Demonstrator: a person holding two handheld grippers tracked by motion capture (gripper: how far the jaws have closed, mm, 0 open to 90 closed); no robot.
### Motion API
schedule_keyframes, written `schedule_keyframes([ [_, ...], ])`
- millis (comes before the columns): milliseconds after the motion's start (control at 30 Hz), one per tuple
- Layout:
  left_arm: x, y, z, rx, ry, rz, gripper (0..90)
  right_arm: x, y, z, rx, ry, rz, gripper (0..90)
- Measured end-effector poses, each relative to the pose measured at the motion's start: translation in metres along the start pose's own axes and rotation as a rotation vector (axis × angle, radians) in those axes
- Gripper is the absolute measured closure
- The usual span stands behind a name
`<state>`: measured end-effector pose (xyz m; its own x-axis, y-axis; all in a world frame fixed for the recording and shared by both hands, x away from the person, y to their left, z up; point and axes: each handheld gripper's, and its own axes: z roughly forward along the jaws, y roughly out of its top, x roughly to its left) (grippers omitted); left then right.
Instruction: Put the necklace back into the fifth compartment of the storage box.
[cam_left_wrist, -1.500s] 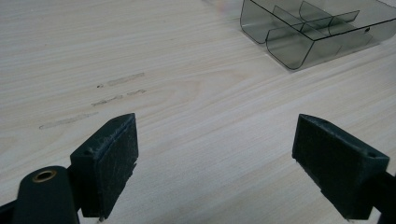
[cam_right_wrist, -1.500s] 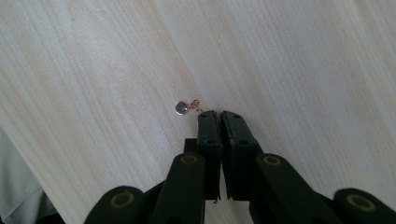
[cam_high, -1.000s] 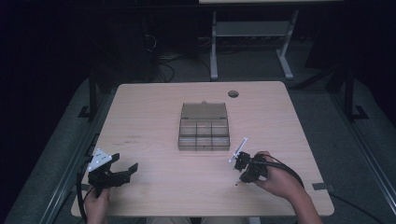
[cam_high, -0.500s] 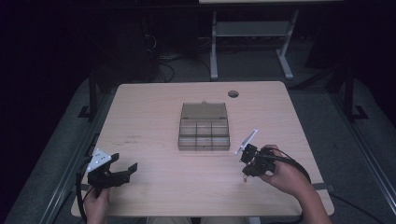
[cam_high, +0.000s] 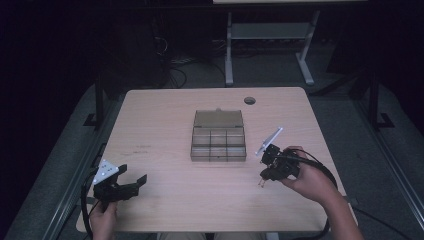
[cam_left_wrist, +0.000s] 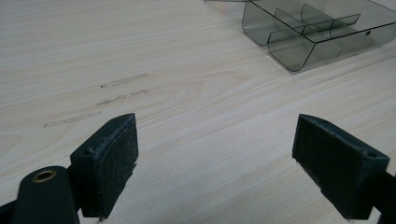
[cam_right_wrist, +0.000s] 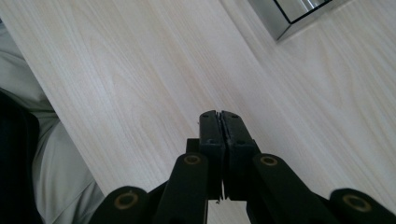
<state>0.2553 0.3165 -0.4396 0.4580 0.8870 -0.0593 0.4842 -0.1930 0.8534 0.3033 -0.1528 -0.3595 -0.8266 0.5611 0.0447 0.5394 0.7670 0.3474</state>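
- Right gripper: black, held in the person's right hand, tips angled down at the pale wooden table. Jaws pressed together, pad to pad, nothing visible between them in the right gripper view.
- Smoky translucent plastic compartment box: lid open, sits ahead and to the left of the right gripper, near but apart. Its corner lies beyond the closed tips.
- Left gripper: low over the table's near left edge, jaws wide apart, bare wood between the 2 pads.
- From the left gripper, the box lies ahead and to the right, well apart.
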Motion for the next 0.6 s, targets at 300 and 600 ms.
schedule_keyframes([
  [300,0.0,0.0,0.0,0.0,-0.002,-0.001,14.1,-0.005,0.013,-0.002,-0.01,0.011,0.001,87.8],
  [600,-0.001,0.0,0.0,-0.001,-0.002,-0.009,14.1,-0.008,0.026,-0.005,-0.023,0.019,-0.008,87.8],
])
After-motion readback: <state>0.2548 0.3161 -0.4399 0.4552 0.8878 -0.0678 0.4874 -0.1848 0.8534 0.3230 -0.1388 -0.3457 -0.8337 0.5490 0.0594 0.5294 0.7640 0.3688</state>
